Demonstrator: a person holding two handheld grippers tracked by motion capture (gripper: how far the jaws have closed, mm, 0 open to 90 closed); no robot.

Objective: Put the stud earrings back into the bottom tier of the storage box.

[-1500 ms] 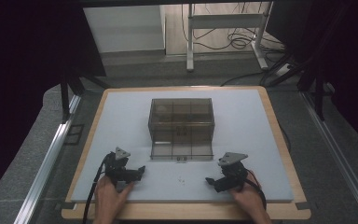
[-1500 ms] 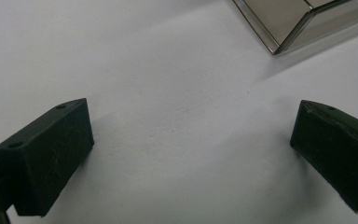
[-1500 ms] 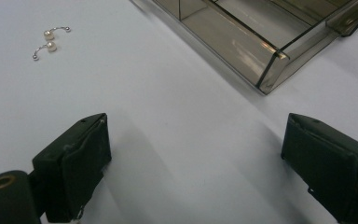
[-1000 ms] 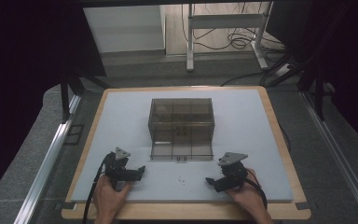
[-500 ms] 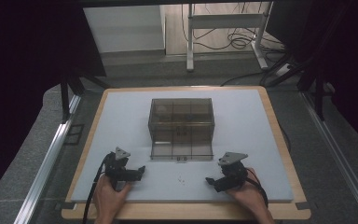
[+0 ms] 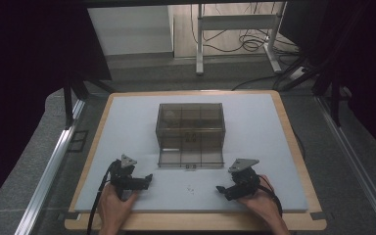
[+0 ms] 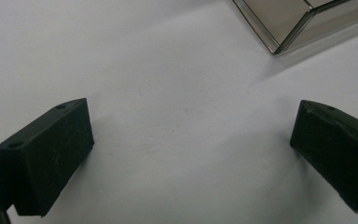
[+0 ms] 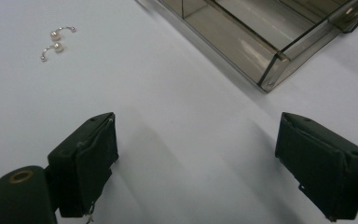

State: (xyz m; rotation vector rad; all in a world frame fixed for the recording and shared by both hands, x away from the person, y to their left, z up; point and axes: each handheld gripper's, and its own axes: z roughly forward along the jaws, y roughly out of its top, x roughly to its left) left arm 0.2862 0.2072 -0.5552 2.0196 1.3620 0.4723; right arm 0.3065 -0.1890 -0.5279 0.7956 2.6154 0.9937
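Near the front of the smoky clear box (image 6: 191,132) on the white tabletop (image 6: 127,117), two tiny earrings (image 8: 56,41) lie side by side, and both grippers sit low on either side of them, well apart from them. On the box's near left, the left gripper (image 6: 149,179) has its jaws wide with nothing between them. On the box's near right, the right gripper (image 6: 220,189) has just been closing its jaws a little, yet they are wide too, with only bare tabletop between them.
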